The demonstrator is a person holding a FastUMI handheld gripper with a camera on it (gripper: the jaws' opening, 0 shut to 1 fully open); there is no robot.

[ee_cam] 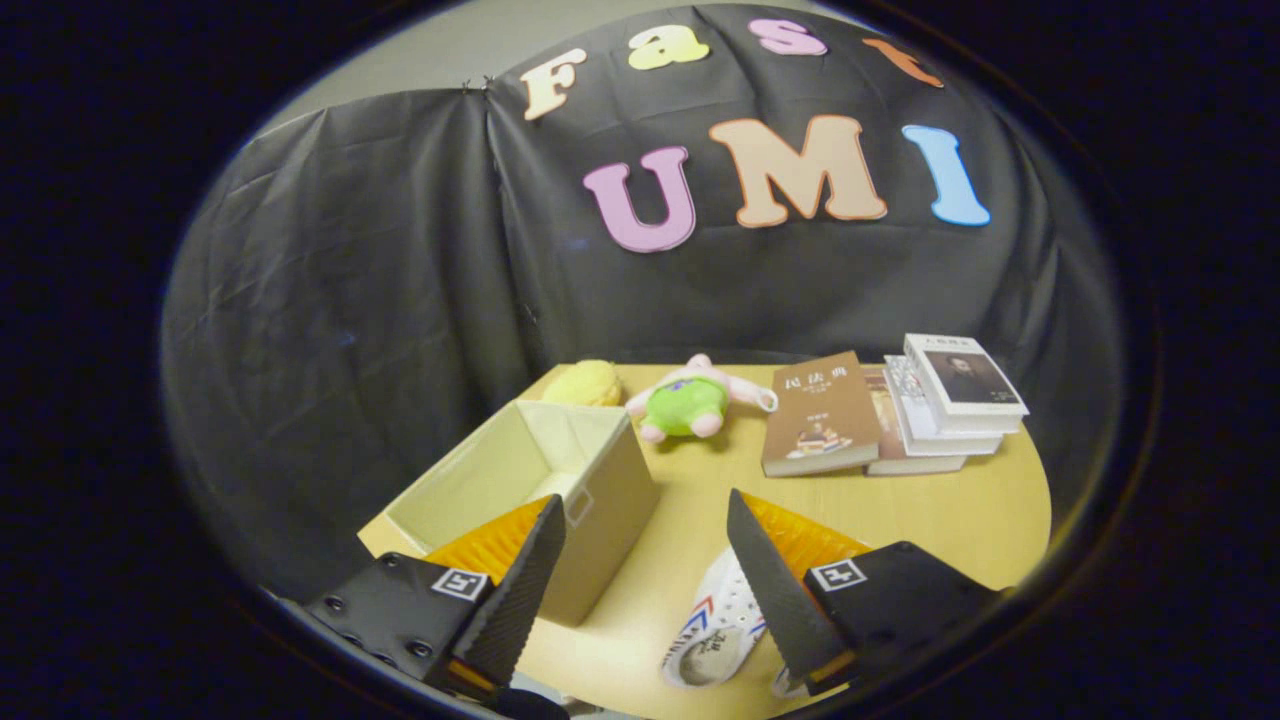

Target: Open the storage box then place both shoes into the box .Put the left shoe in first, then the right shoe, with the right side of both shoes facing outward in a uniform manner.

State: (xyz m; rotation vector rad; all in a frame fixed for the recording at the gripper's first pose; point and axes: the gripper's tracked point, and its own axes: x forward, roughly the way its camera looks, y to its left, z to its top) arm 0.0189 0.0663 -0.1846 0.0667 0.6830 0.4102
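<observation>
Box [530, 480] is already open, so we've got the gripper [645, 560] spread wide over the shoe [715, 630], ready to grab.

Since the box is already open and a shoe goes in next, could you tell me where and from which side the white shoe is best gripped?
The gripper is open above the table. The white shoe lies low between its fingers, close to the right one and partly hidden by it. Probably best: come straight down and pinch across its narrow width at the upper, since its long axis seems to run roughly along the fingers.
</observation>
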